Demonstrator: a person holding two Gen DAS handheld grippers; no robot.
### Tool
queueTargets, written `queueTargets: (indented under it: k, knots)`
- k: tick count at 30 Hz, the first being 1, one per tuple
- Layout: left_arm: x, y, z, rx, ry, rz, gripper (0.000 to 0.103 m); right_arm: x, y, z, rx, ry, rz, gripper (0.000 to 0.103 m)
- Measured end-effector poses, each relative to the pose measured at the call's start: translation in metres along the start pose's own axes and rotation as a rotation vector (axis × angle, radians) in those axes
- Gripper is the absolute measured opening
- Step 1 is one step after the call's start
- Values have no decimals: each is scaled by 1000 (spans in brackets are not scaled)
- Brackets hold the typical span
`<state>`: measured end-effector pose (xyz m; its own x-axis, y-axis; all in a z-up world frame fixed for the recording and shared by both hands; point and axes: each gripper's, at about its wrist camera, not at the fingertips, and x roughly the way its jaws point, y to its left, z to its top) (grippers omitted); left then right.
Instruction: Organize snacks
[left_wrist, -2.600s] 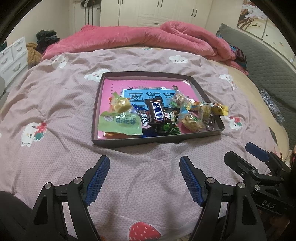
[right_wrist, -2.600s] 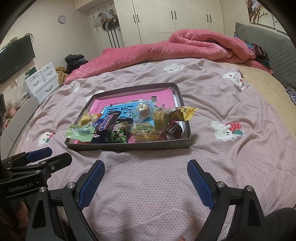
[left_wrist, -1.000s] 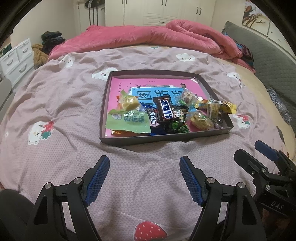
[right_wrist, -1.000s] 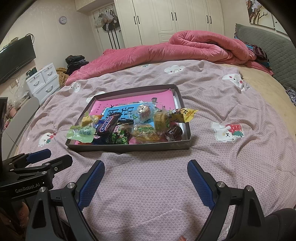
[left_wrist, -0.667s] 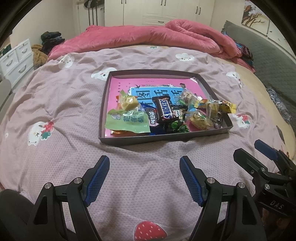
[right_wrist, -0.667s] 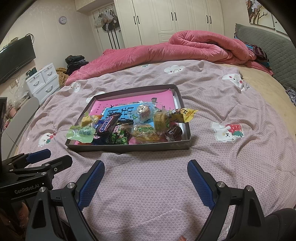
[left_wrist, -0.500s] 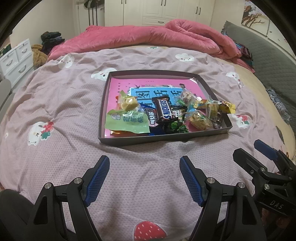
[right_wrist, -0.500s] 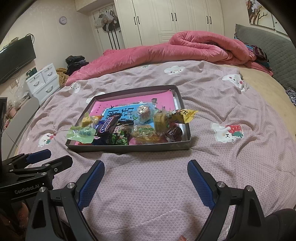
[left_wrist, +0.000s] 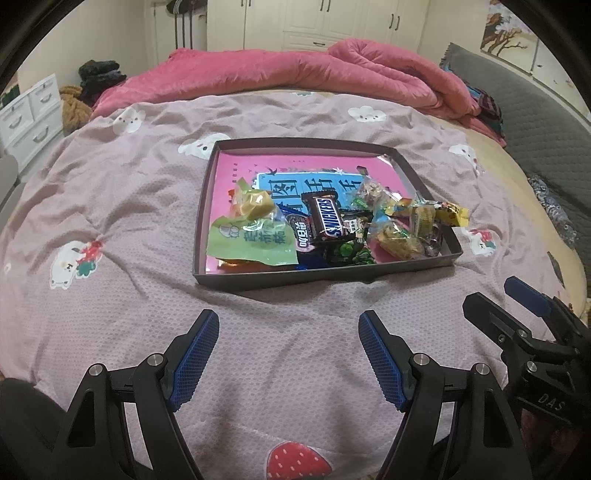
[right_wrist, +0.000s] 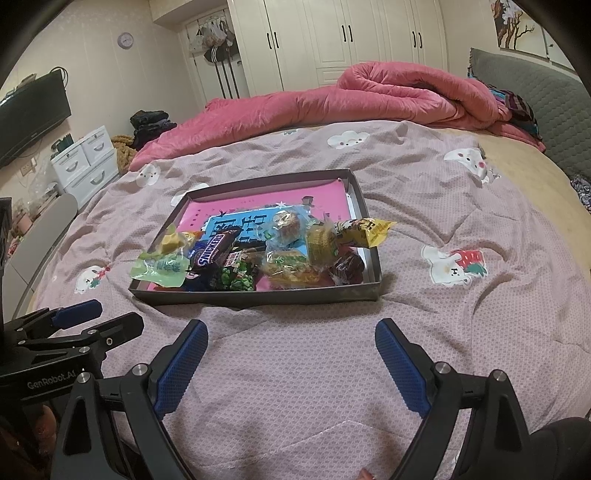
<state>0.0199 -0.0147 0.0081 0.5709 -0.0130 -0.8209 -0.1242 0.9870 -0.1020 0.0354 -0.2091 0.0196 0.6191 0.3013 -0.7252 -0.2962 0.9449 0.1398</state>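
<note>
A: Snacks (left_wrist: 325, 232) sit heaped in the near half of a shallow dark tray (left_wrist: 321, 278) on the mauve bedspread (left_wrist: 122, 229), just ahead of both your grippers.

B: Which pieces can you pick out?

A: A Snickers bar (left_wrist: 327, 218) lies on top near the middle, a green pouch (left_wrist: 251, 242) at the tray's left side, and a yellow wrapper (right_wrist: 369, 230) hangs over the right rim. Clear-wrapped cakes (right_wrist: 288, 225) crowd the right part. Under them a pink and blue printed sheet (left_wrist: 255, 166) lines the tray floor.

B: And my grippers?

A: Your left gripper (left_wrist: 288, 354) is spread wide with nothing between its blue pads (left_wrist: 195, 354), hovering over the bedspread short of the tray. Your right gripper (right_wrist: 291, 365) is just as wide and bare, also short of the near rim. Each shows at the edge of the other's view, well apart from the tray.

B: Anything behind?

A: A rumpled pink duvet (right_wrist: 332, 99) lies across the far end of the bed, with white wardrobes (right_wrist: 332, 40) beyond.
</note>
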Motion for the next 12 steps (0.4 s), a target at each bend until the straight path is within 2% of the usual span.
queueTargets:
  k: [6, 9, 12]
  knots:
    - [10, 9, 3, -23, 18, 6, 79, 10, -5, 0, 16, 12, 2, 92]
    - [12, 24, 9, -53, 11, 22, 79, 18, -10, 0, 35, 32, 4, 93]
    - [14, 57, 23, -97, -24, 72, 79, 23, -21, 4, 72, 32, 4, 93]
